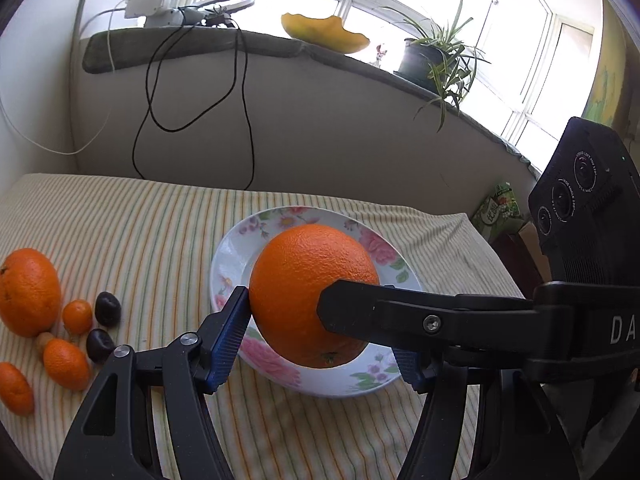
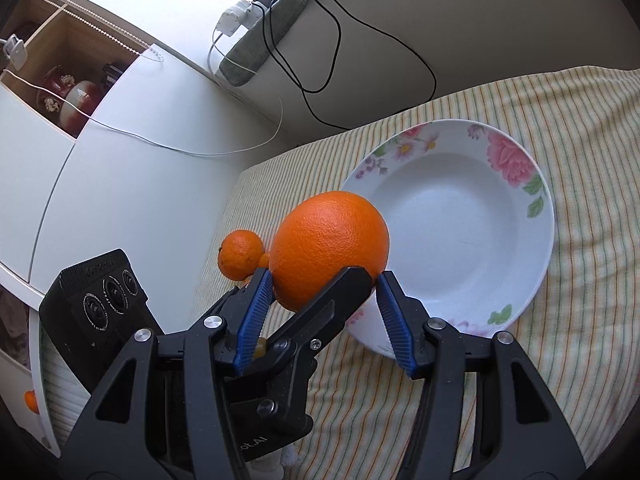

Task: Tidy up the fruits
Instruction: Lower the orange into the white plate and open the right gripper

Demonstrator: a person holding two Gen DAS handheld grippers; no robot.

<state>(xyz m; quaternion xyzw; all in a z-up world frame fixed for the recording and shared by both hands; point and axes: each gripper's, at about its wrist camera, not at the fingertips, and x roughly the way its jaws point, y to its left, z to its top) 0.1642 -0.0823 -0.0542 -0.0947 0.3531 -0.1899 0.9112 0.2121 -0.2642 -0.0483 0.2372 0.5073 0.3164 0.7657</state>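
Orange-skinned and dimpled, the big orange [image 2: 332, 240] hangs in the air above the striped cloth [image 1: 140, 232], at the rim of the flowered plate [image 2: 460, 216] nearest the cloth's left edge; it touches neither cloth nor plate.

Right gripper [image 2: 324, 278]: clamped on the orange, with a ribbed blue pad [image 2: 256, 312] pressed against each flank near the fingertips.

Left gripper [image 1: 311, 296]: its left pad [image 1: 228, 340] touches the orange's side; its right fingertip is hidden in its own view behind the right gripper's black finger. In the right wrist view that finger seems to lie against the fruit, yet I cannot tell whether this gripper truly squeezes or only rests there.

The plate lies flat near the middle of the cloth, towards the wall below the windowsill [image 1: 280, 46].

Loose fruit sits in a cluster by the cloth's left edge, well apart from the plate: a second large orange [image 1: 28, 292]; three small mandarins [image 1: 66, 364] close beside it; two dark glossy fruits [image 1: 107, 309], one just behind the other.
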